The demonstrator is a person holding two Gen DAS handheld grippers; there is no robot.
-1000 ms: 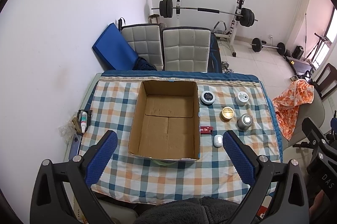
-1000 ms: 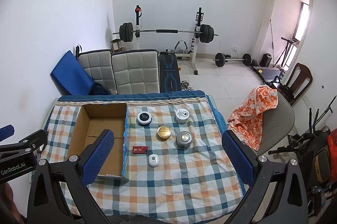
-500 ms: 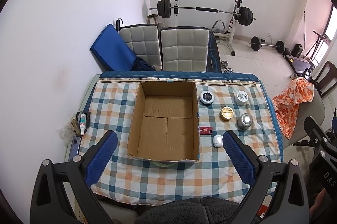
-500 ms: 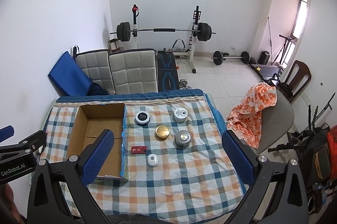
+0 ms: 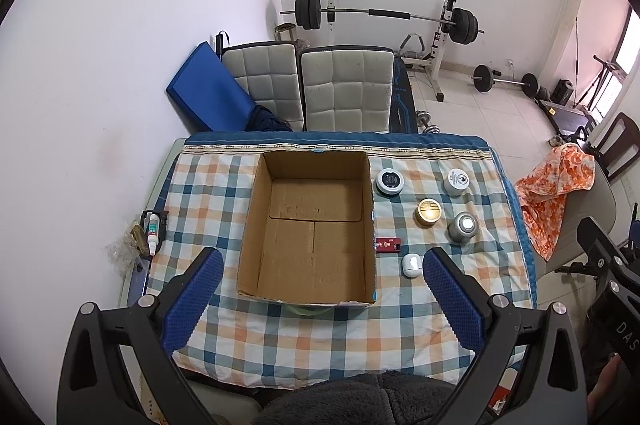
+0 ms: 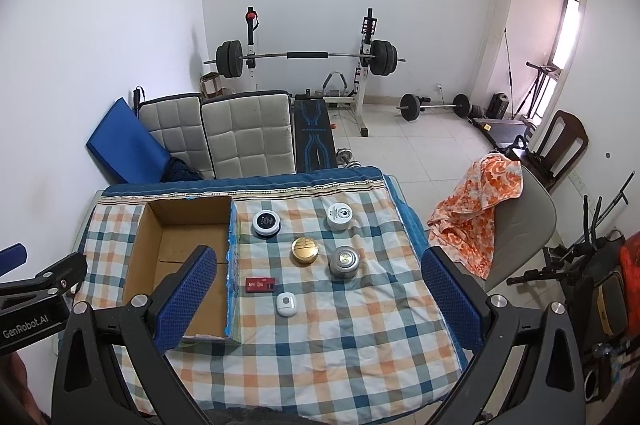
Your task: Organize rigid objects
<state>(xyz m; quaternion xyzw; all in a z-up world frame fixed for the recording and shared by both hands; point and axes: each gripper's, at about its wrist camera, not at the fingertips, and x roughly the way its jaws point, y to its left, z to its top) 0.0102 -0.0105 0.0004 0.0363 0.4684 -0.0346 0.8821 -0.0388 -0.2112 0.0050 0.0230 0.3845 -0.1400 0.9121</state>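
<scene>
An empty cardboard box (image 5: 308,229) (image 6: 184,265) sits open on the checked tablecloth (image 5: 320,337). To its right lie a black-topped jar (image 5: 389,181) (image 6: 266,223), a white jar (image 5: 457,181) (image 6: 339,216), a gold tin (image 5: 429,211) (image 6: 305,250), a silver round tin (image 5: 463,227) (image 6: 344,261), a red flat item (image 5: 388,244) (image 6: 260,284) and a small white device (image 5: 411,264) (image 6: 286,303). My left gripper (image 5: 318,299) is open and empty, high above the box. My right gripper (image 6: 318,299) is open and empty, high above the small items.
A tube and small items (image 5: 152,231) lie at the table's left edge. Two padded chairs (image 5: 316,89) and a blue mat (image 5: 208,93) stand behind the table. A chair with orange cloth (image 6: 484,201) stands to the right. A barbell rack (image 6: 308,61) is at the back wall.
Both views have shifted slightly, with the table a little lower and farther in the frames. Both grippers stay open and nothing on the table has moved.
</scene>
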